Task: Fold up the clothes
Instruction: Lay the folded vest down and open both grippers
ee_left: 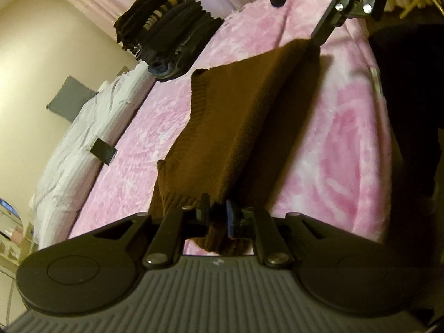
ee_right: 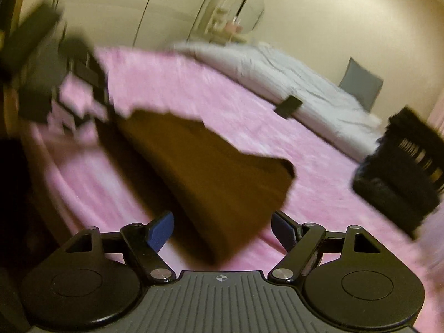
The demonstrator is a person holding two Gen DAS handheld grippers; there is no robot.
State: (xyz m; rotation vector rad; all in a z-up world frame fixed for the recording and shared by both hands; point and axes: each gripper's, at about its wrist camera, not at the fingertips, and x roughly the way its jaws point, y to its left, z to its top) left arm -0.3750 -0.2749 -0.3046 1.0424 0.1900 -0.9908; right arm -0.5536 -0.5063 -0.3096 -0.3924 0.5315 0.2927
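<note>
A brown knitted garment [ee_left: 230,116] lies stretched over the pink blanket [ee_left: 347,138]. My left gripper [ee_left: 217,216] is shut on its near ribbed edge. My right gripper [ee_right: 222,233] is open, its blue pads [ee_right: 161,233] apart on either side of the garment's other end [ee_right: 211,172], which lies between them unclamped. In the left wrist view the right gripper [ee_left: 313,5] shows at the far end of the garment. In the blurred right wrist view the left gripper [ee_right: 83,83] shows at the far left.
A stack of folded dark clothes [ee_left: 166,36] sits at the far side of the blanket; it also shows in the right wrist view [ee_right: 402,166]. A small black object [ee_left: 103,151] lies by the white duvet [ee_left: 83,127]. A grey pillow [ee_left: 69,98] leans against the wall.
</note>
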